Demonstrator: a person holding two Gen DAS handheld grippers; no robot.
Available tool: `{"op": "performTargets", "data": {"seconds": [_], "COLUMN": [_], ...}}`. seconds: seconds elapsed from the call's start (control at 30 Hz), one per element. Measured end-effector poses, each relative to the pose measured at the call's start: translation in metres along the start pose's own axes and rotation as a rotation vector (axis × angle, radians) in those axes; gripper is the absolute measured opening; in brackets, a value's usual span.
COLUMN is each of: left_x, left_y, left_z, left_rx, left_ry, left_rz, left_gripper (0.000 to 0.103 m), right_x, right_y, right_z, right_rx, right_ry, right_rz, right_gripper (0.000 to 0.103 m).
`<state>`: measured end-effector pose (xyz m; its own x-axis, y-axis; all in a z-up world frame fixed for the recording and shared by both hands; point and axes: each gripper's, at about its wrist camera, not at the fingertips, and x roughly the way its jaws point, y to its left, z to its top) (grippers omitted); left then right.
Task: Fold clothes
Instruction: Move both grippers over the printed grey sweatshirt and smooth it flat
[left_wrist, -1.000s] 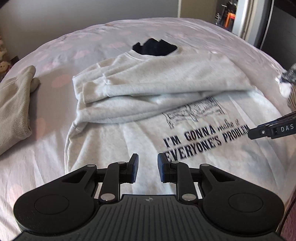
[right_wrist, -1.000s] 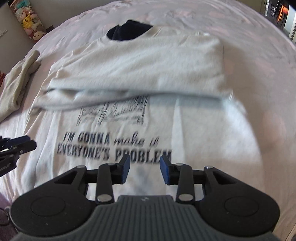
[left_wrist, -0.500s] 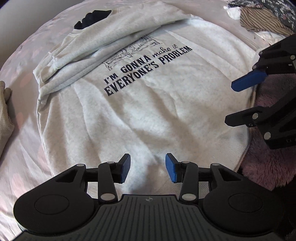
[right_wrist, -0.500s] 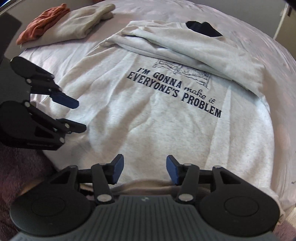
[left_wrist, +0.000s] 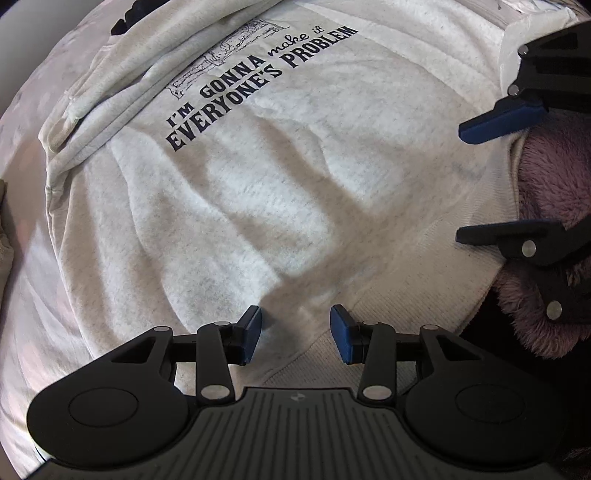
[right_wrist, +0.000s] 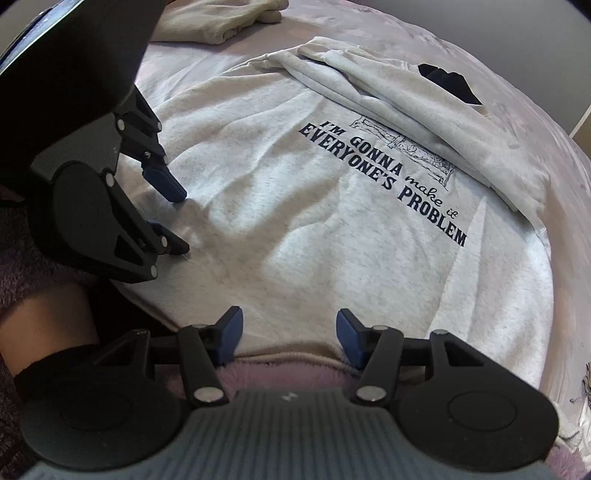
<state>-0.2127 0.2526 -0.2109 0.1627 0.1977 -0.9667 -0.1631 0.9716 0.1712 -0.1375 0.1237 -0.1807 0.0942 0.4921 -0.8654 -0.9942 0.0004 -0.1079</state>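
Observation:
A light grey sweatshirt (left_wrist: 280, 206) with dark printed lettering lies flat on the bed, its sleeves folded across the chest (right_wrist: 406, 92). My left gripper (left_wrist: 295, 334) points steeply down over the ribbed hem (left_wrist: 388, 295) near one bottom corner, jaws open, pads not pressing the cloth. In the right wrist view the left gripper (right_wrist: 181, 223) hovers at the fabric's left edge. My right gripper (right_wrist: 288, 334) stands open over the hem (right_wrist: 288, 349) at the near edge. The left wrist view shows the right gripper (left_wrist: 460, 184) with its jaws spread wide.
The pale pink bed sheet (right_wrist: 388, 26) spreads around the sweatshirt. A beige garment (right_wrist: 221, 22) lies at the far side. A dark item (right_wrist: 450, 81) shows inside the collar. Purple fluffy fabric (left_wrist: 554, 177) borders the hem. A person's forearm (right_wrist: 44, 325) sits at lower left.
Both grippers have dropped from mid-shirt to the hem at the near edge, and both have rolled. Their jaws stand wider than a second ago.

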Motion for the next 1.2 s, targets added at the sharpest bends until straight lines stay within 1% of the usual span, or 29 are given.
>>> {"op": "performTargets", "data": {"seconds": [0.1,0.23,0.3,0.37,0.43,0.5,0.57,0.63,0.67,0.77,0.8,0.83,0.93,1.07,1.13,1.2], "left_x": [0.001,-0.002,-0.005,-0.005,-0.006,-0.008,-0.009,-0.011,-0.013,-0.019,-0.021,-0.023,-0.025,-0.023,-0.022,-0.021], "left_y": [0.006,0.003,0.000,0.000,0.003,0.006,0.009,0.013,0.016,0.025,0.027,0.030,0.037,0.033,0.029,0.028], "left_z": [-0.002,-0.004,-0.003,0.000,-0.001,-0.001,-0.001,-0.002,-0.003,-0.006,-0.007,-0.008,-0.010,-0.008,-0.007,-0.006], "left_rx": [-0.037,-0.033,-0.024,-0.024,-0.039,-0.053,-0.068,-0.093,-0.107,-0.154,-0.166,-0.176,-0.209,-0.191,-0.174,-0.168], "left_ry": [0.001,-0.008,-0.012,-0.018,-0.026,-0.034,-0.044,-0.062,-0.073,-0.117,-0.134,-0.149,-0.168,-0.156,-0.150,-0.143], "left_rz": [-0.029,-0.020,-0.009,-0.008,-0.020,-0.038,-0.063,-0.093,-0.108,-0.159,-0.178,-0.200,-0.256,-0.261,-0.249,-0.242], "left_gripper": [0.039,0.039,0.039,0.039,0.039,0.039,0.039,0.039,0.039,0.039,0.039,0.039,0.039,0.039,0.039,0.039], "right_x": [-0.003,-0.003,0.001,0.006,0.014,0.021,0.026,0.026,0.026,0.023,0.022,0.022,0.020,0.008,-0.004,-0.011], "right_y": [0.005,0.013,0.016,0.021,0.028,0.031,0.027,0.021,0.020,0.022,0.023,0.024,0.017,0.008,0.013,0.023], "right_z": [0.000,-0.001,0.000,0.003,0.007,0.009,0.009,0.008,0.008,0.005,0.004,0.004,0.005,0.009,0.010,0.009], "right_rx": [-0.027,-0.079,-0.099,-0.128,-0.178,-0.198,-0.185,-0.154,-0.143,-0.146,-0.150,-0.155,-0.115,-0.071,-0.128,-0.211], "right_ry": [-0.015,-0.011,0.009,0.029,0.045,0.062,0.072,0.071,0.063,0.036,0.030,0.024,0.032,0.012,-0.015,-0.013], "right_rz": [0.016,0.013,0.011,-0.015,-0.049,-0.061,-0.032,0.014,0.020,0.010,0.005,0.000,0.033,0.101,0.114,0.122], "right_gripper": [0.060,0.060,0.060,0.060,0.058,0.056,0.050,0.038,0.035,0.016,0.008,0.008,0.009,0.014,0.028,0.031]}}
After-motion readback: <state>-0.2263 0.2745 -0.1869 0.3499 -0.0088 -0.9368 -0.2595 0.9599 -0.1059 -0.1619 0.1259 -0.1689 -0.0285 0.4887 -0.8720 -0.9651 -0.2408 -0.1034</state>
